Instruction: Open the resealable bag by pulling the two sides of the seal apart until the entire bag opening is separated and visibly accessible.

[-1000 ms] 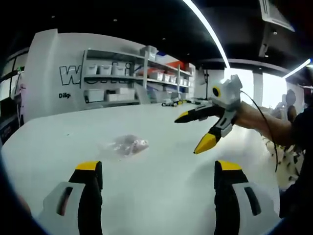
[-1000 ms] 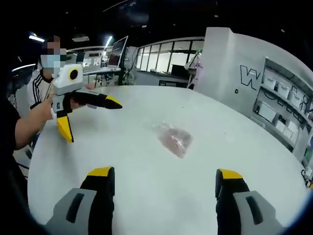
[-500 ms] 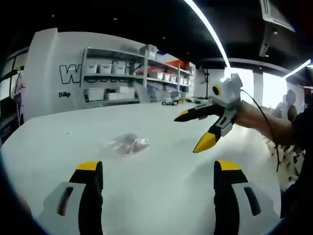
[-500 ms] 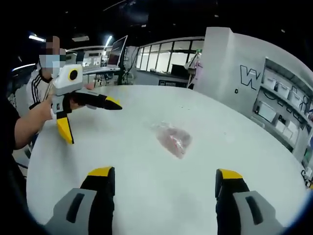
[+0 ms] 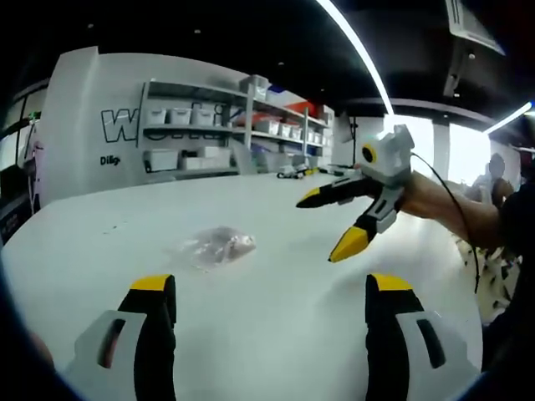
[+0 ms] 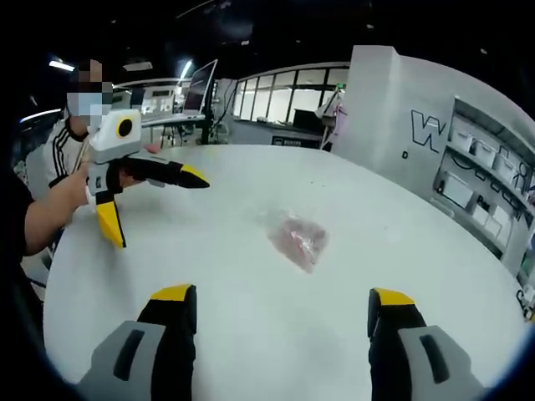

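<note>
A small clear resealable bag (image 5: 216, 246) with pinkish contents lies flat on the round white table (image 5: 276, 334). In the left gripper view it is ahead and slightly left of my left gripper (image 5: 272, 288), whose yellow-tipped jaws stand wide apart with nothing between them. My right gripper (image 5: 328, 224) hangs above the table to the bag's right, held by a hand, jaws spread. In the right gripper view the bag (image 6: 297, 238) lies ahead of my right gripper (image 6: 281, 296), which is open and apart from it. The left gripper (image 6: 155, 207) hovers open at the left.
Shelves with white bins (image 5: 192, 138) stand along a white wall beyond the table. The table's (image 6: 468, 276) curved rim runs down the right in the right gripper view. A person in a striped sleeve (image 6: 63, 150) is behind the left gripper. Windows and monitors fill the back.
Nothing has moved beyond a slight shift of the cameras. The bag lies where it was, and both grippers stay open above the table.
</note>
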`<state>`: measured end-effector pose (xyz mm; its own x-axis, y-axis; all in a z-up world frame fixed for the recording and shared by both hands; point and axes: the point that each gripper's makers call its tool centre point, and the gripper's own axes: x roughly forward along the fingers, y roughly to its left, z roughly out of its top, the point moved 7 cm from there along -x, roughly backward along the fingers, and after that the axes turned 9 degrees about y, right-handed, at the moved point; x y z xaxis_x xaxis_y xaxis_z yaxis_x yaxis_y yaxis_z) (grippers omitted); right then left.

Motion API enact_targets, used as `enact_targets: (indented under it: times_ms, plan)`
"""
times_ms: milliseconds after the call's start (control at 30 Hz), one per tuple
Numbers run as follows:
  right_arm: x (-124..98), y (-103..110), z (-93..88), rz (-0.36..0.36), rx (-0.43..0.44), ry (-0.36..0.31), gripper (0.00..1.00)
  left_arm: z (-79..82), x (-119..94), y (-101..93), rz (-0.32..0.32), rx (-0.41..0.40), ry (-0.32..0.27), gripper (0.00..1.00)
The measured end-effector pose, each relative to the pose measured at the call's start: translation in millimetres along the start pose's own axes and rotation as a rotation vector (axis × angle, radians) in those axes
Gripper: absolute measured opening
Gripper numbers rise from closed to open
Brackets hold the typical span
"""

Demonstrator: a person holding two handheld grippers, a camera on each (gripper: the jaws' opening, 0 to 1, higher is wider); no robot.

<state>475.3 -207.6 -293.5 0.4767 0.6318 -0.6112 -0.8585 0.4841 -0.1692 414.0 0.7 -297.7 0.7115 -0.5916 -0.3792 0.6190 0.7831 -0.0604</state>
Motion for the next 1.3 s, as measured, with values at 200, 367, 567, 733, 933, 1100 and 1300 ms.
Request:
enact_targets:
  times_ms: [200,367,567,733,933,1100,1300]
  plan:
    - [2.8,-0.6,1.6,0.003,-0.001,-0.004,0.85,0.5,1.3,0.9,0.0,0.0,0.0,0.93]
    - [7.6,-1.3,1.0,0.004,-0.002,-0.002,0.84,0.2,1.9,1.1,0.0,-0.001,0.0,0.93]
    - [10.7,-1.5,0.8,0.007,-0.004,0.002,0.84,-0.5,3.5,2.3,0.0,-0.003,0.001,0.93]
    - [13.2,-3.2,0.5,0.007,-0.004,0.004,0.84,-1.5,5.4,2.4,-0.001,-0.003,0.001,0.93]
    - [18.9,-3.1,2.2,0.01,-0.008,0.001,0.83,-1.8,6.3,2.0,-0.002,0.0,0.002,0.93]
    - [23.6,-3.5,4.7,0.013,-0.014,0.0,0.78,-2.3,5.7,0.5,-0.002,0.0,0.003,0.93]
    - [29.1,-5.0,8.1,0.011,-0.015,-0.002,0.78,-2.6,5.1,0.4,0.001,0.001,0.004,0.93]
